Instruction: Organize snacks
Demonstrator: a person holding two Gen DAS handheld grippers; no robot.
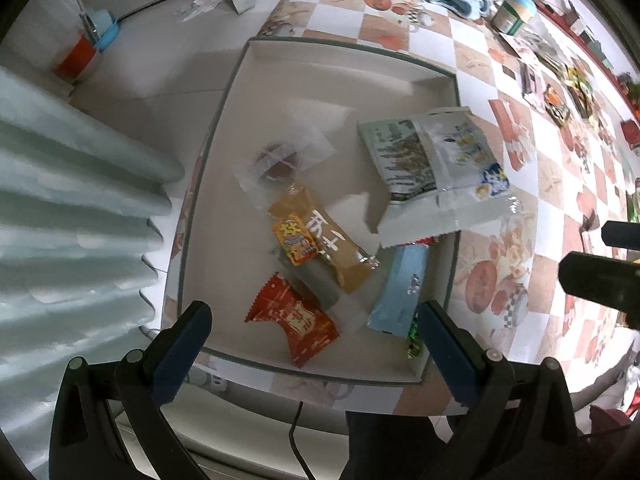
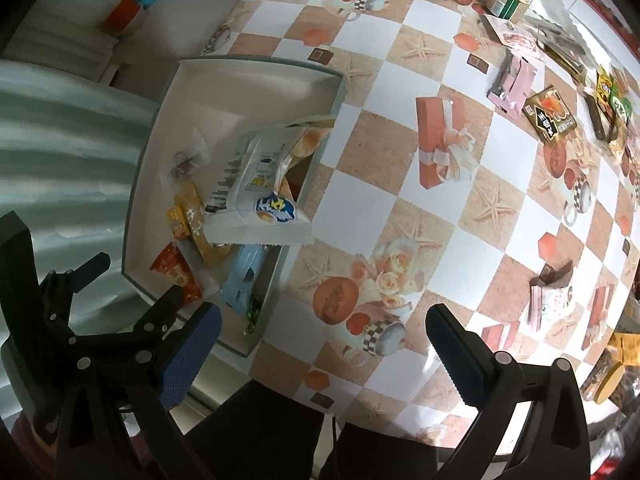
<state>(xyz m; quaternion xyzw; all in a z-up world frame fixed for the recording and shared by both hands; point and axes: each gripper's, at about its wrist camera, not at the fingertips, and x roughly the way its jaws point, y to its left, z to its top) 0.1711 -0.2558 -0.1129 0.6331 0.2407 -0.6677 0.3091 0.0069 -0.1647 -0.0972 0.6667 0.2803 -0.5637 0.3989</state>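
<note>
Two black grippers with blue pads are seen above a big table covered in a checked orange and white cloth (image 2: 408,184). The left gripper (image 1: 316,320) is held over the shallow white box with grey-green rim (image 1: 224,112); its jaws are spread wide and nothing is held. The right gripper (image 2: 324,324) is held over the bare cloth just beside the box, jaws also wide and nothing in them. The large white and green snack bag (image 1: 432,176) is leaned on the box's right wall, half sticking out. Lower in the box, a long tan packet (image 1: 332,244), a pale blue packet (image 1: 400,288), a red packet (image 1: 296,320) and a clear wrapper (image 1: 284,156) are laid. The far half of the box is bare. More small packets (image 2: 548,116) are spread well apart across the table.
</note>
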